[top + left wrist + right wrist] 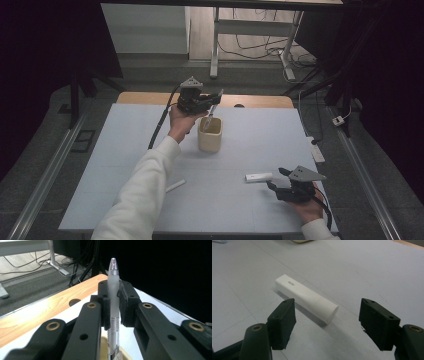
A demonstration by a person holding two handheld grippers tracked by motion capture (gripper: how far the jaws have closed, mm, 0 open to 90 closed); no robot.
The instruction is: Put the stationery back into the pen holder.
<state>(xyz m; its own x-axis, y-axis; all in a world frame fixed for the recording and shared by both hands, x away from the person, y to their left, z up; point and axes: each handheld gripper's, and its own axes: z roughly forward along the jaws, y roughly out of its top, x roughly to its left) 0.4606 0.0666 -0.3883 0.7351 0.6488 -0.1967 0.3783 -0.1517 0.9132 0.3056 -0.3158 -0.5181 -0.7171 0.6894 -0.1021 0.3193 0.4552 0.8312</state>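
Note:
My left gripper (214, 102) hangs above a beige cup (210, 135) at the far middle of the table and is shut on a clear pen (209, 117), whose lower end points down into the cup's mouth. In the left gripper view the pen (113, 290) stands upright, pinched between the two black pads (126, 305), with the cup's rim (124, 355) just below. My right gripper (276, 179) rests near the front right, open, its jaws facing a white capped tube (258, 177). In the right gripper view the tube (305, 297) lies just ahead of the spread jaws, untouched.
A small white stick (175, 186) lies on the pale table cover (125, 165) near the front, beside the left sleeve. A wooden strip (140, 97) with a hole runs along the far edge. Desk legs and cables stand on the floor beyond.

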